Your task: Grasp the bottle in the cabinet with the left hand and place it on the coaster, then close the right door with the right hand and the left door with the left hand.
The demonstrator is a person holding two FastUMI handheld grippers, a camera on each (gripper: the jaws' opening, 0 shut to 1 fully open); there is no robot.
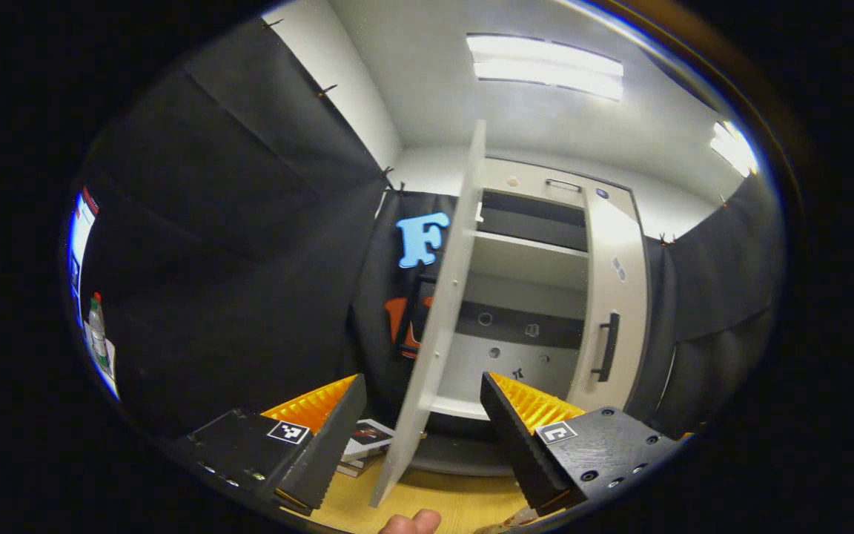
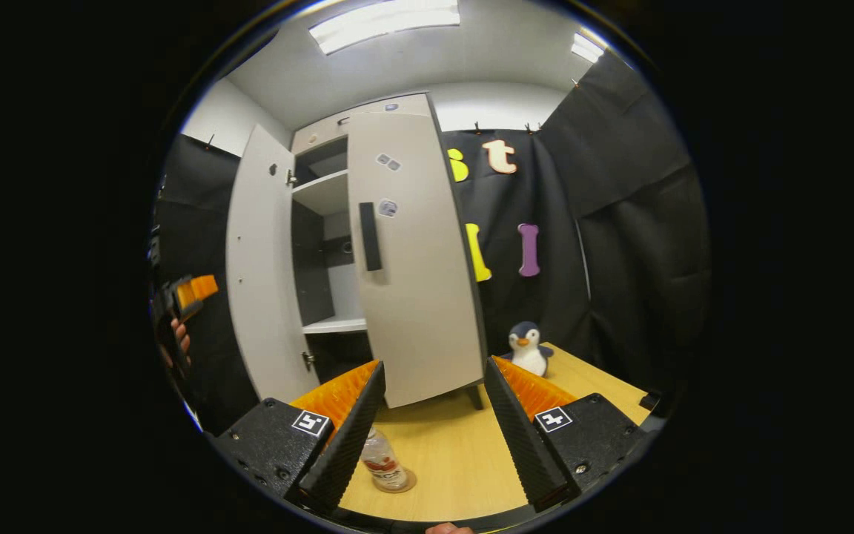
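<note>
The white cabinet [image 1: 527,256] stands ahead with bare shelves. Its left door [image 1: 434,319] hangs open, edge-on between the spread fingers of my left gripper [image 1: 423,415], which is open and holds nothing. The right door [image 2: 412,259] with a black handle [image 2: 370,236] lies against the cabinet front. A clear bottle [image 2: 381,454] stands upright on a round coaster [image 2: 405,483] on the wooden table, just behind one finger of my right gripper [image 2: 434,386], which is open and empty. In the right gripper view, the left door [image 2: 264,274] swings outward and the left gripper [image 2: 191,291] shows beside it, held in a hand.
A penguin plush [image 2: 527,348] sits on the table [image 2: 464,452] right of the cabinet. A small stack of books [image 1: 364,441] lies on the table left of the open door. Black cloth walls close in both sides. A thumb [image 1: 412,523] shows at the bottom edge.
</note>
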